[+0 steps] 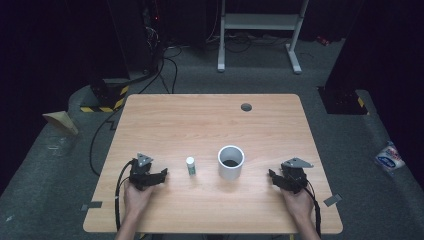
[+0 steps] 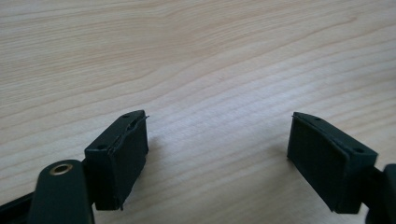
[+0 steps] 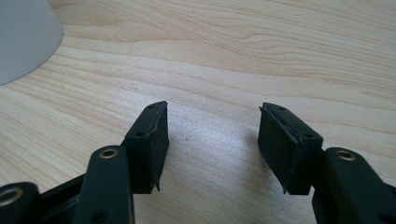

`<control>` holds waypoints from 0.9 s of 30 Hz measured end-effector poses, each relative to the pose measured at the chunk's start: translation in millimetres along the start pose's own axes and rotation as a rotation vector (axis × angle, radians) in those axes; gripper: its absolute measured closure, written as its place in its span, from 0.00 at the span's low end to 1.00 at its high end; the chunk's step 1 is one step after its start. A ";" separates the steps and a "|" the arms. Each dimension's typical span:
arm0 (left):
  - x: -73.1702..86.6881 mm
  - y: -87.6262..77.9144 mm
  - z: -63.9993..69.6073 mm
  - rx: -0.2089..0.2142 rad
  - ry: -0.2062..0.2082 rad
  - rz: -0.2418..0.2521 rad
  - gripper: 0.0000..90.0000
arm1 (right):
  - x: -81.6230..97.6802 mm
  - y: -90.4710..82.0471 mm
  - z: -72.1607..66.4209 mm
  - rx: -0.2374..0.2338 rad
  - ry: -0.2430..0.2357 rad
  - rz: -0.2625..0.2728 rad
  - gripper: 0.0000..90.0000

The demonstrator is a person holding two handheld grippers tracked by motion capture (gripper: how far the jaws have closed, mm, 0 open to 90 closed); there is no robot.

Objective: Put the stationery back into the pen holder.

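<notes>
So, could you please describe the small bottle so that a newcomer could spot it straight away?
Start at the wooden table and find the white cup standing near its middle. Just to the cup's left, between it and the left tongs, stands the small bottle. It is much slimmer than the cup, with a white cap and a green label.

Counter (image 1: 210, 120): pale wood-grain top, smooth, soft satin sheen.
Cup (image 1: 231, 163): white, smooth, matt, plastic look.
Small bottle (image 1: 190, 165): white cap, glossy body with a green label.
Left gripper (image 2: 217, 140): matt black plastic; fingers (image 2: 123, 154) faced with dull, finely textured rubbery pads.
Right gripper (image 3: 212, 135): same matt black; brass-coloured metal rivets.
Floor (image 1: 45, 165): grey, rough carpet.
</notes>
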State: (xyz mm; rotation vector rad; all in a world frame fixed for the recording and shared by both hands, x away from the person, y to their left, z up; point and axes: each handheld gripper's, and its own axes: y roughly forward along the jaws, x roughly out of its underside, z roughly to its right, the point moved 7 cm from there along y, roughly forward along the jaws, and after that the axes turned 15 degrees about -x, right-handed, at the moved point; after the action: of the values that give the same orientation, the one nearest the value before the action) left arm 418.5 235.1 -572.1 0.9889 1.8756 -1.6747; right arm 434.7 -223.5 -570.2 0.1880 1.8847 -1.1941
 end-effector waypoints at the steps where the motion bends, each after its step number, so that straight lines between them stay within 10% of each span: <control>1: -0.2 -2.3 1.2 0.004 0.004 0.005 0.23 | 0.0 0.0 0.1 0.001 0.000 0.000 0.47; 27: -7.6 -44.4 44.0 0.181 0.013 0.078 0.26 | -0.4 0.5 0.4 0.013 0.014 0.002 0.47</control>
State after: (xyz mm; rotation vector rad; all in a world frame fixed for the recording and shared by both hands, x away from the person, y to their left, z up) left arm 384.2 189.9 -544.7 1.1310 1.6927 -1.8199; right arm 435.5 -223.4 -570.3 0.2057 1.8885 -1.2065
